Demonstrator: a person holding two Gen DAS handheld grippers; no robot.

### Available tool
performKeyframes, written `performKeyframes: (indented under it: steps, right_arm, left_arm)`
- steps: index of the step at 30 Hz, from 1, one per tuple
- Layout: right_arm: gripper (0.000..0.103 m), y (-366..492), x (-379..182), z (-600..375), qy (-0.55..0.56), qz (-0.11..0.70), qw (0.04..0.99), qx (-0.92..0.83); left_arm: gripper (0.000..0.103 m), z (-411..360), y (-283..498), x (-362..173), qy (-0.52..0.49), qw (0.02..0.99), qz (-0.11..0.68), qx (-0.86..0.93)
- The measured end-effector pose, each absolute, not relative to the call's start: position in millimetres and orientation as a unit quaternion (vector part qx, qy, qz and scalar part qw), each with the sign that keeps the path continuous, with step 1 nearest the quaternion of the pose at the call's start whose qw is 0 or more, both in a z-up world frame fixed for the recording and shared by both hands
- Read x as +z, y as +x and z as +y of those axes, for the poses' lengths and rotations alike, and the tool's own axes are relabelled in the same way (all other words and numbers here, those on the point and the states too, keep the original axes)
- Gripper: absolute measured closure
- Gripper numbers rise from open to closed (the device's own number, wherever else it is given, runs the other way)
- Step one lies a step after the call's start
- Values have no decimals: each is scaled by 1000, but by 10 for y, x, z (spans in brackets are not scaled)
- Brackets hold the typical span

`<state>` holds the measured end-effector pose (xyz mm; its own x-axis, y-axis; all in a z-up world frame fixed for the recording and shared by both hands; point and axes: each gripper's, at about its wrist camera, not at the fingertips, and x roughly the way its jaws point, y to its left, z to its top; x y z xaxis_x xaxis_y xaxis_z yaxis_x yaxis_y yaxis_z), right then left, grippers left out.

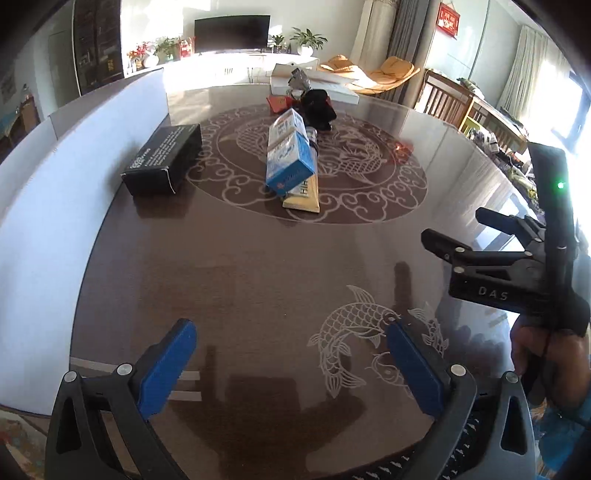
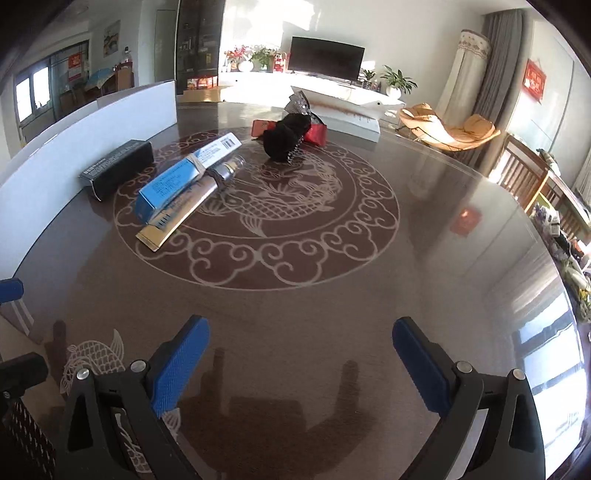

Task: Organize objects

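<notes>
Tools (image 1: 291,363) (image 2: 301,354) tilt down, spread wide, empty.

Well ahead of the left gripper's fingers (image 1: 166,369), a blue-and-white cardboard carton (image 1: 290,155) lies on a yellow tube (image 1: 303,195); a black rectangular box (image 1: 162,159) sits to their left, a black cloth bundle (image 1: 317,107) behind.

Below me spreads a dark, glossy table (image 1: 258,266) with pale fish and cloud patterns. Past its far edge, at twelve o'clock, I see a black television (image 1: 232,33). A potted plant (image 1: 308,38) stands just right of it. At one o'clock lies an orange lounge chair (image 1: 391,70), a red wall hanging (image 1: 448,19) above it. At two o'clock stands a wooden chair (image 1: 443,98), with a pale curtain (image 1: 524,70) beyond.
</notes>
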<state>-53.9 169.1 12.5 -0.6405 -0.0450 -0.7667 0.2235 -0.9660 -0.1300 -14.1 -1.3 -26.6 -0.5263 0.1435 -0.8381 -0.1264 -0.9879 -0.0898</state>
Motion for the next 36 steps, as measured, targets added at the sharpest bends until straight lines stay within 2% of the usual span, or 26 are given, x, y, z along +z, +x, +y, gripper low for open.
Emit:
performKeyframes:
  steps: [4, 8, 11, 16, 36]
  right_arm:
    - [3, -589, 14, 1928, 437, 65, 54, -895]
    - [0, -641, 15, 1951, 445, 63, 44, -892]
    - [0, -683, -4, 2018, 457, 30, 55, -887]
    - [0, -691, 0, 1957, 457, 34, 51, -887]
    - [0, -693, -9, 1967, 456, 34, 51, -888]
  left_arm:
    - [0, 141, -341, -434, -474, 52, 44, 878]
    - [0, 143, -594, -438, -475, 51, 32, 878]
    - [0, 101, -792, -421, -469, 41, 26, 882]
    - [0, 9, -1000, -414, -456, 40, 21, 889]
    - [0, -1, -996, -408, -455, 41, 22, 889]
